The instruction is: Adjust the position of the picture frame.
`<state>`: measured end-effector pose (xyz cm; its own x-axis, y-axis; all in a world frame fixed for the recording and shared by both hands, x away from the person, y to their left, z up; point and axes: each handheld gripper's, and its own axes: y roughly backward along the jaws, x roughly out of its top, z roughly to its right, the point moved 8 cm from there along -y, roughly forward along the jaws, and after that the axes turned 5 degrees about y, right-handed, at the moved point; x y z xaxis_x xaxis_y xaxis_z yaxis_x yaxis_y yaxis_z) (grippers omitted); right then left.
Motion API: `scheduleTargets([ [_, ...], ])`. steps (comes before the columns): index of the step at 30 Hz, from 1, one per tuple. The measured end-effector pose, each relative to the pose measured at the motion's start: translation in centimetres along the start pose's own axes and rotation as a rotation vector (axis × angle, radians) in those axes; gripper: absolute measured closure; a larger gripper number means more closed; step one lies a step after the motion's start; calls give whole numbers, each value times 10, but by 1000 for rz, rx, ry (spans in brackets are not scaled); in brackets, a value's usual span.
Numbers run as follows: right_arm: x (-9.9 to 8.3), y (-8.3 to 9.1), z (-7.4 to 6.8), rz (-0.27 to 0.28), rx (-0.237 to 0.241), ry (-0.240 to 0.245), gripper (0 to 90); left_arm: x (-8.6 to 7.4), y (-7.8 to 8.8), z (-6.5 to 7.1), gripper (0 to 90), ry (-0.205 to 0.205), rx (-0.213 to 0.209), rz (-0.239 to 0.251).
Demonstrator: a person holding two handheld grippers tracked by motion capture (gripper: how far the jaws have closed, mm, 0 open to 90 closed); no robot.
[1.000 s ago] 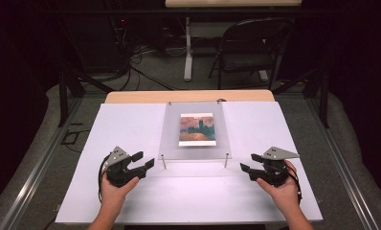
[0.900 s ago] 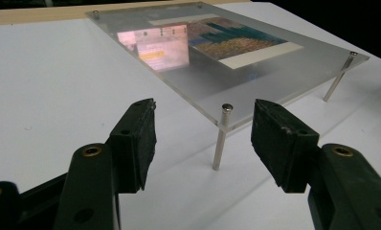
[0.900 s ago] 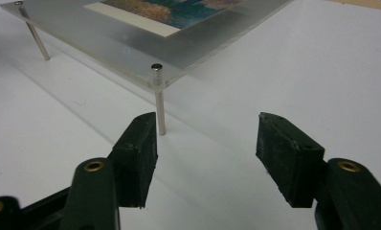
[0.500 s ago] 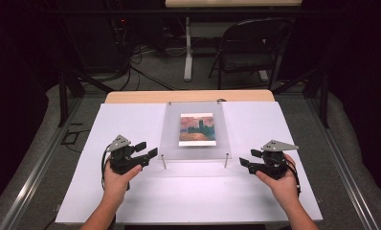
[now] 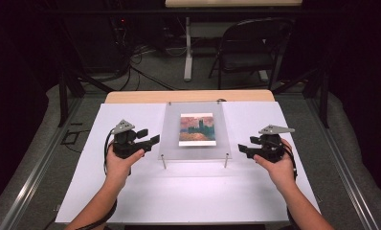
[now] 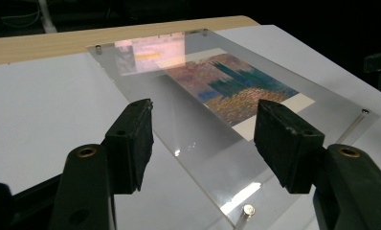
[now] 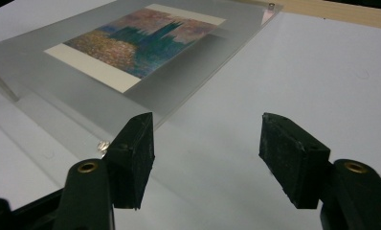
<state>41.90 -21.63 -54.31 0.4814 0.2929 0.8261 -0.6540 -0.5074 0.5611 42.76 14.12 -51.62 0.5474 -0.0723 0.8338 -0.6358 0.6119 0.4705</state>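
Closing in on the acrylic frame (image 5: pixel 195 130) from both sides, left claw (image 5: pixel 151 140) and right claw (image 5: pixel 242 150) both apart, empty; next, grab its edges evenly.

left gripper (image 5: pixel 152 140) beside clear panel (image 5: pixel 172 143) | right gripper (image 5: pixel 242 149) near | fingers apart, empty

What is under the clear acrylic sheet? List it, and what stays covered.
Under the clear acrylic sheet, slim metal posts lift it off the white table. A painted card shows through it; whether the card lies beneath or on top is unclear.

High view looks down from above; both gripper views, close and low, share the acrylic frame (image 5: pixel 195 130).
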Motion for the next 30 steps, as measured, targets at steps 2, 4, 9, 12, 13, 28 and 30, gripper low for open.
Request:
scheduleTargets([
  [2,4,-2,3,-11,-5,5,366,4,-3,1,389,-10,-2,-8],
  [4,9,-6,5,-6,-12,1,364,7,-7,2,389,-17,-6,-16],
  [9,22,-13,9,9,-21,-3,355,17,-16,4,383,-15,-13,-31],
  [12,30,-18,11,11,-32,-1,343,23,-21,5,380,-15,-10,-37],
  [13,32,-20,11,13,-36,3,343,25,-23,5,379,-20,-7,-40],
  [28,61,-40,4,32,-27,12,343,39,-44,3,378,-16,-4,-58],
  [30,63,-42,2,24,-24,16,343,41,-48,1,378,-2,-6,-55],
])
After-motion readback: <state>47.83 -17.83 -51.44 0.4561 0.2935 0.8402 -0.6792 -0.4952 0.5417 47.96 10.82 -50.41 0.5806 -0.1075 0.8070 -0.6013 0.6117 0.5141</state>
